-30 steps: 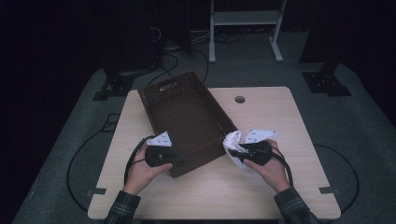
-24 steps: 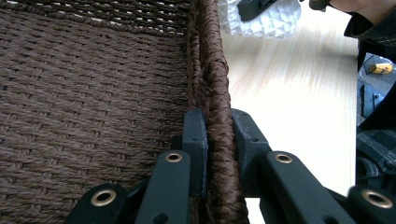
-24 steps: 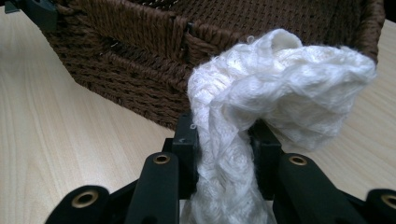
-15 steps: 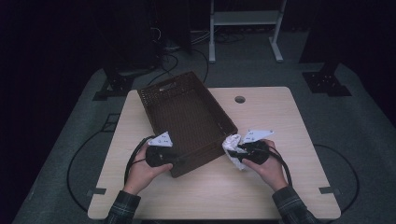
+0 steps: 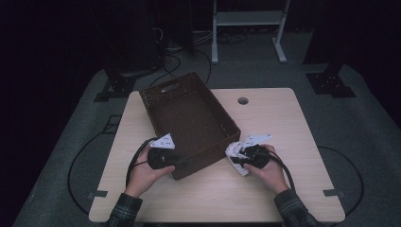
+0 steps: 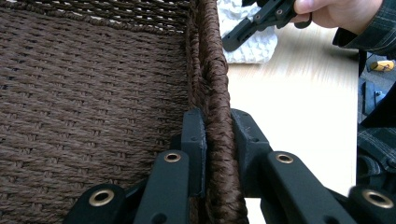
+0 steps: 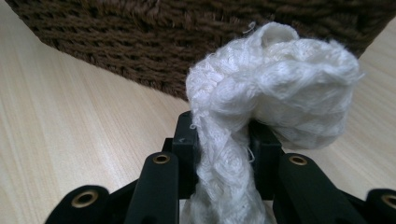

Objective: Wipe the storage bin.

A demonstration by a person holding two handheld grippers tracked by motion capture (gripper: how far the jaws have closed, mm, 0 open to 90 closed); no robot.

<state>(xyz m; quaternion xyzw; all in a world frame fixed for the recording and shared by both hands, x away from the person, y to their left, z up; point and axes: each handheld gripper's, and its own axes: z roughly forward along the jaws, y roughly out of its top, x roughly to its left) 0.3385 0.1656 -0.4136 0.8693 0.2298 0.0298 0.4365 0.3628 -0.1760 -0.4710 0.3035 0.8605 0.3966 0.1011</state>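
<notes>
A brown woven basket [image 5: 189,118] lies at an angle on the wooden table [image 5: 283,123], and nothing shows inside it. My left gripper [image 5: 177,163] is shut on the rim of the basket's near wall [image 6: 217,112], one jaw inside and one outside. Beside the basket's near right corner, my right gripper [image 5: 236,158] is shut on a white knitted cloth [image 5: 235,153]. In the right gripper view the cloth [image 7: 275,79] bunches up above the jaws, just in front of the basket wall [image 7: 140,42].
The table has a round cable hole [image 5: 243,100] near its far edge. A white metal frame [image 5: 246,21] and cables stand on the dark floor beyond the table. Bare tabletop [image 5: 293,132] lies to the right of the basket.
The right hand with the white cloth has sunk a little toward the tabletop. The left hand and the basket have stayed where they were.
</notes>
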